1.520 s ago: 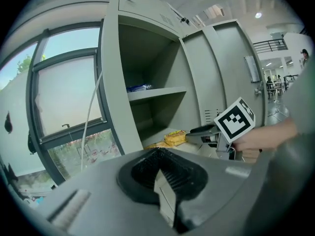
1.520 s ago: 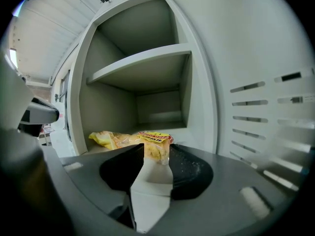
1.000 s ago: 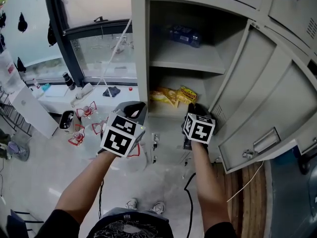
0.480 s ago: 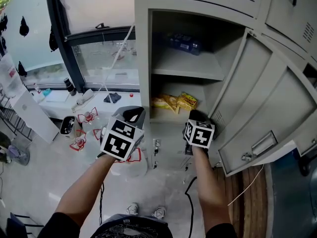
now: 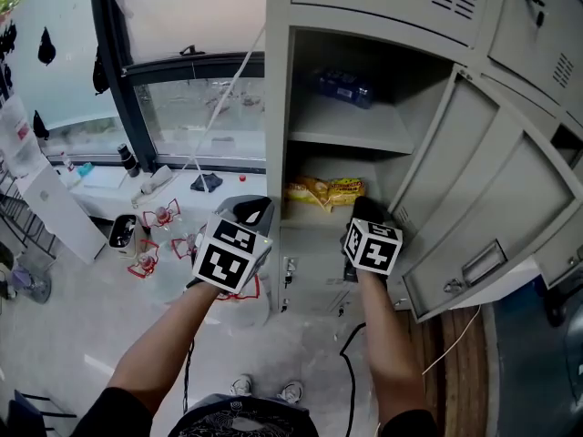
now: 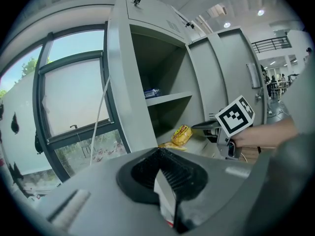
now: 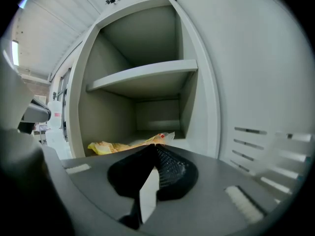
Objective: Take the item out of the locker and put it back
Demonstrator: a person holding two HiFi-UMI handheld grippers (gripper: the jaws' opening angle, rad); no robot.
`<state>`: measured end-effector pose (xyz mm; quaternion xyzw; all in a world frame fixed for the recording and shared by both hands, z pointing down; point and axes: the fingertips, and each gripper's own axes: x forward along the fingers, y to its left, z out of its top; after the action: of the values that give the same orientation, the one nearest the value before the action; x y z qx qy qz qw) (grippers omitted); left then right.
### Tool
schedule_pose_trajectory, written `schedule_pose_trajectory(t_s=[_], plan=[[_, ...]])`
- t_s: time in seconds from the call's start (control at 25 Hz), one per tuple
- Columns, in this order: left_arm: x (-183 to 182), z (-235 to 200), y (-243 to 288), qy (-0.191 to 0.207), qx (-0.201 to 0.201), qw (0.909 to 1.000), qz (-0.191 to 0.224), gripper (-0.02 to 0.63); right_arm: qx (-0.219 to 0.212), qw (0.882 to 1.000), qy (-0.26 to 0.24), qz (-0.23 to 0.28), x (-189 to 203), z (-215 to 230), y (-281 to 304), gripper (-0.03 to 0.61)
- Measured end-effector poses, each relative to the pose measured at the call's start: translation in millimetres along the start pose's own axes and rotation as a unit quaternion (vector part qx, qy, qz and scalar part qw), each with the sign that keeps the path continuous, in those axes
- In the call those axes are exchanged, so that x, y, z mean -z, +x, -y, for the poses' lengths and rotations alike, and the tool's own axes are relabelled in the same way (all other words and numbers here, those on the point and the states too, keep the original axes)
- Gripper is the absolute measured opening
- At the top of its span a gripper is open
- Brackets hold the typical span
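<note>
The right gripper [image 7: 156, 146], clenched on a corner of the yellow snack packet [image 7: 114, 145] lying beneath the shelf [image 7: 142, 75] of the locker [image 5: 278, 107], is resolved only in the right gripper view, whereas the left gripper [image 6: 158, 152], closed on nothing, is shown in the left gripper view.

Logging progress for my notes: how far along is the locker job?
Done: the locker door stands open. In hand: the right tongs are apparently shut on the near corner of the yellow snack bag, which lies on the lower shelf. Left: pulling it out, then putting it back. The left tongs are shut and empty.
</note>
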<state>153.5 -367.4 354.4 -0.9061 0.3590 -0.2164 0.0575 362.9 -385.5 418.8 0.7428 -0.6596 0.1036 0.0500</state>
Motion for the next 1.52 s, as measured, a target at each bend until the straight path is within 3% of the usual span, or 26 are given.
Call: schedule_pose_trajectory(t_s=[0.52,1.08,1.52], plan=[[-10.2,-0.5,-2.9,-0.019,0.024,0.9989,0.035,0.008,0.013,0.999,-0.035,0.032,-38.7,-13.8,-40.0,0.021],[-19.0,3.3,1.2,-0.048,0.074,0.9935,0.072,0.008,0.045,0.996,-0.068,0.040,-54.2,-32.2,-96.9,0.021],[-28.7,-4.7,3.9,-0.051,0.088,0.9908,0.089,0.008,0.063,0.993,-0.082,0.054,-69.0,-44.2,-128.7,0.021]])
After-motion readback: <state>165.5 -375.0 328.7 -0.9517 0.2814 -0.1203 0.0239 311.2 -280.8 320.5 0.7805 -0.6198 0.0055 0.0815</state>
